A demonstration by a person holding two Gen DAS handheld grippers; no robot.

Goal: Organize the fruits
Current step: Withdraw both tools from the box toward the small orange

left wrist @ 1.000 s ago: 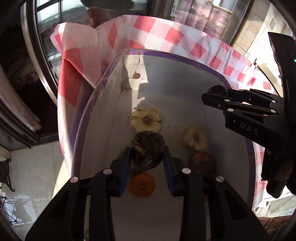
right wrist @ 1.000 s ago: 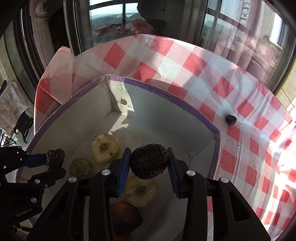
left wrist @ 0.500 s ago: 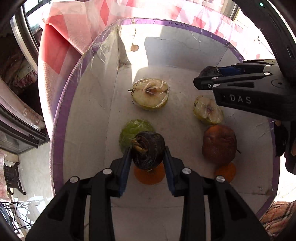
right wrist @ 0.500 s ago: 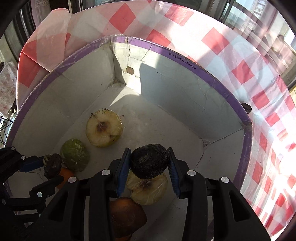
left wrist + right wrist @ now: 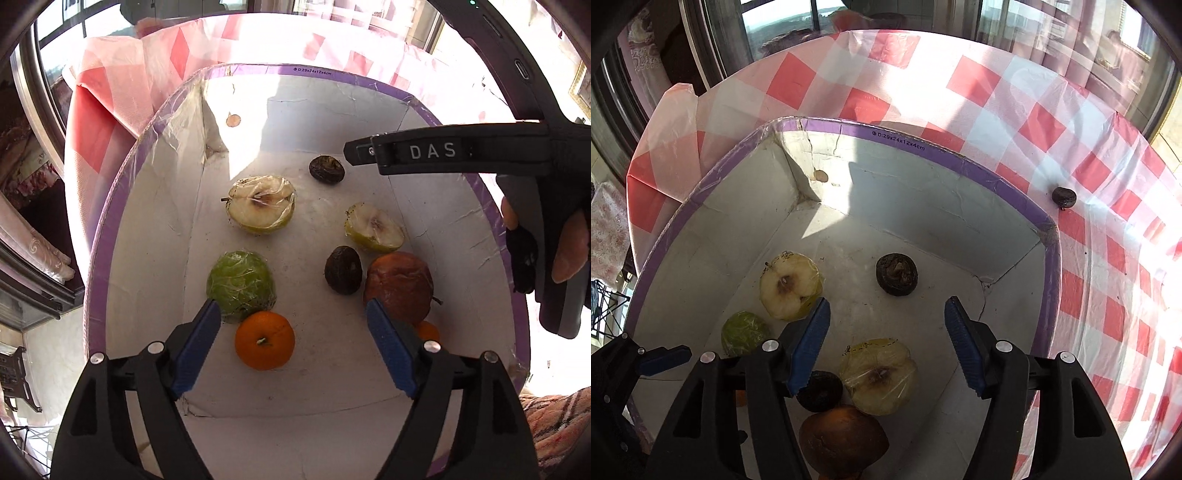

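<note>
A white box with a purple rim [image 5: 258,70] [image 5: 923,147] holds the fruit. Two dark wrinkled fruits lie on its floor: one near the middle [image 5: 342,270] [image 5: 819,390], one toward the far wall [image 5: 327,169] [image 5: 897,274]. Two wrapped apple halves [image 5: 261,204] [image 5: 373,228], a green wrapped fruit [image 5: 241,284], an orange [image 5: 264,339] and a brown pear [image 5: 399,286] lie around them. My left gripper [image 5: 293,317] is open and empty above the box. My right gripper [image 5: 886,314] is open and empty above the box; it also shows in the left wrist view [image 5: 436,153].
A third dark fruit [image 5: 1063,197] lies outside the box on the red and white checked tablecloth [image 5: 1034,122]. A second small orange [image 5: 427,330] peeks out beside the pear. Windows stand behind the table.
Both grippers have opened and let go of their dark fruits, which now lie on the box floor. Both grippers have risen a little.
</note>
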